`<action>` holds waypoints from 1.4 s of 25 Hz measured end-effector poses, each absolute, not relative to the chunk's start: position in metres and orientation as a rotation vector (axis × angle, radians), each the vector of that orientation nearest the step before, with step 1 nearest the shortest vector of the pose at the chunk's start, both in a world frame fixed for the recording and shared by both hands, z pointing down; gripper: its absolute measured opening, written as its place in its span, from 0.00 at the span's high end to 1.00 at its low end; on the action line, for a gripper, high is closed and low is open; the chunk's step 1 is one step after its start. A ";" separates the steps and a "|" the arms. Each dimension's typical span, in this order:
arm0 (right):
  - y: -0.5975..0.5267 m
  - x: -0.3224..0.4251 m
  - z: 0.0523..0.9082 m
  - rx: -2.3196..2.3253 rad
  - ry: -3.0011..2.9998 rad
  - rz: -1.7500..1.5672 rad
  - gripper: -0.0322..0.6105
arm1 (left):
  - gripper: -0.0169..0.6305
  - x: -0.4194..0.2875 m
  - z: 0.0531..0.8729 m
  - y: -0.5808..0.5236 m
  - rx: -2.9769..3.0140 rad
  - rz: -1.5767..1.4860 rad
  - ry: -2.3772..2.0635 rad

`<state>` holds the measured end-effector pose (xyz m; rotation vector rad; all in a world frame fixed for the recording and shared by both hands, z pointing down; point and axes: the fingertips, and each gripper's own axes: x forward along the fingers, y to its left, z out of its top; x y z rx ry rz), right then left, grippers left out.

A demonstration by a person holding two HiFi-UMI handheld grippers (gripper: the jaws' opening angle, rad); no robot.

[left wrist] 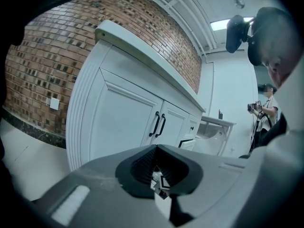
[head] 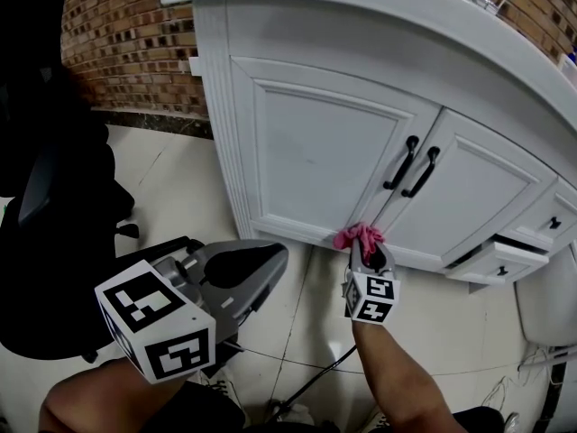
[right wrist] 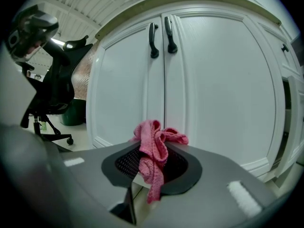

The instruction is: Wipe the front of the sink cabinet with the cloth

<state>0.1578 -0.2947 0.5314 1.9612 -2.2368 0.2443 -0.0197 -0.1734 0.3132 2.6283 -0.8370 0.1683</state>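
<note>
Right gripper (head: 363, 247) pinches pink cloth (head: 359, 235) at the sink cabinet (head: 315, 152) doors' base.
The bunch points doorward; only the right gripper view shows its tail hanging down. Left gripper (head: 276, 260) jaws are pressed together.

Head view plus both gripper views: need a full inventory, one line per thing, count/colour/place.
white panelled sink cabinet: one, white, centre, against the wall
black curved door handles: two, black, side by side where the doors meet
small black drawer knobs: two, black, drawers at right; lower drawer ajar
pink terry cloth: one, pink, bunched at the foot of the doors
red brick wall: one, red-brown, behind the cabinet
black office chair: one, black, floor at left
cream tiled floor: one, cream, underneath
left tongs: one, grey, shut, empty, short of the cabinet
right tongs: one, grey, shut on the cloth
</note>
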 end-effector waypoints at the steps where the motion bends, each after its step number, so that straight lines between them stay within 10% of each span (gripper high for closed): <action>1: -0.295 0.158 0.534 1.957 -2.234 0.242 0.79 | 0.96 -0.020 0.313 -0.174 2.628 0.168 -0.837; 35: -0.277 0.128 0.549 1.709 -2.272 0.636 0.79 | 0.96 -0.066 0.293 -0.177 2.548 -0.019 -0.873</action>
